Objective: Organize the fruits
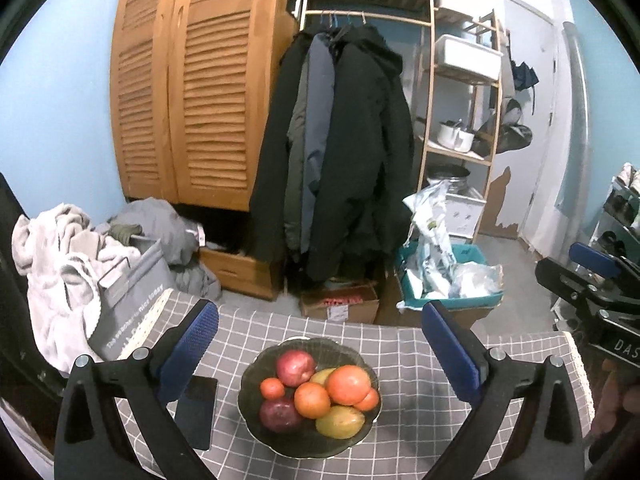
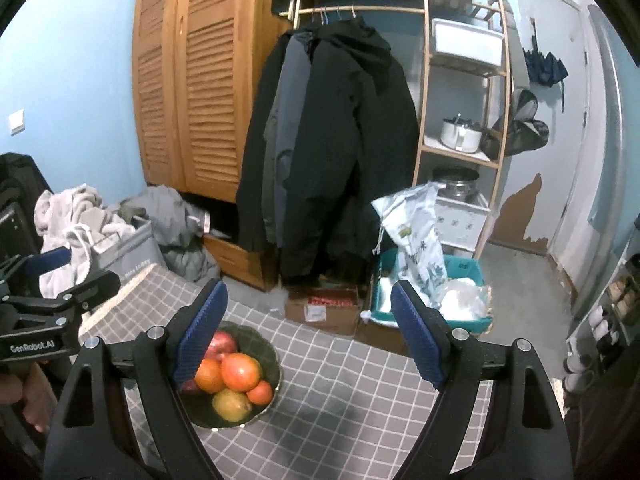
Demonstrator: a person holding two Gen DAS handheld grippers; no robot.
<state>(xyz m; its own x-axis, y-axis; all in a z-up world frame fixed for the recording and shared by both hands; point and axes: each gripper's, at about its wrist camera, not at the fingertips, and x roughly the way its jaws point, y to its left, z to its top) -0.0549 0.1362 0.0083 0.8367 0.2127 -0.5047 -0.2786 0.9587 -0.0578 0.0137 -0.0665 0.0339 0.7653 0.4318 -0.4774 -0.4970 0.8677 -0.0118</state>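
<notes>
All the fruit in view lies heaped in the bowl (image 1: 256,404) on the desk (image 1: 420,400): two dark red apples (image 1: 295,367), several oranges (image 1: 312,400), a big tomato-like one (image 1: 349,385) and a yellow-green mango (image 1: 340,422). No fruit shows loose on the checked cloth.

The left gripper (image 1: 318,354) hangs above the desk with its fingers (image 1: 192,350) wide apart and nothing between them; the bowl sits centred between and just beyond the tips. The right gripper (image 2: 308,336) is likewise spread and empty; from its view the bowl lies toward its left finger (image 2: 202,330), which hides part of the heap, and bare cloth lies ahead of its right finger. A dark phone (image 1: 196,412) rests on the desk beneath the left gripper's left finger.

This fits two readings: fruit gathered into the bowl and the job at its close, or a full bowl waiting to be sorted out. The pictures do not settle which.

If a fruit is to be taken, my judgement is that the top ones, the big tomato-like one or the upper apple, are safest, since the lower ones prop the heap. Come down straight, span the widest part, and close gently; ripe skin bruises and round fruit slips. The bowl looks light, so a sideways nudge could slide it on the cloth.
</notes>
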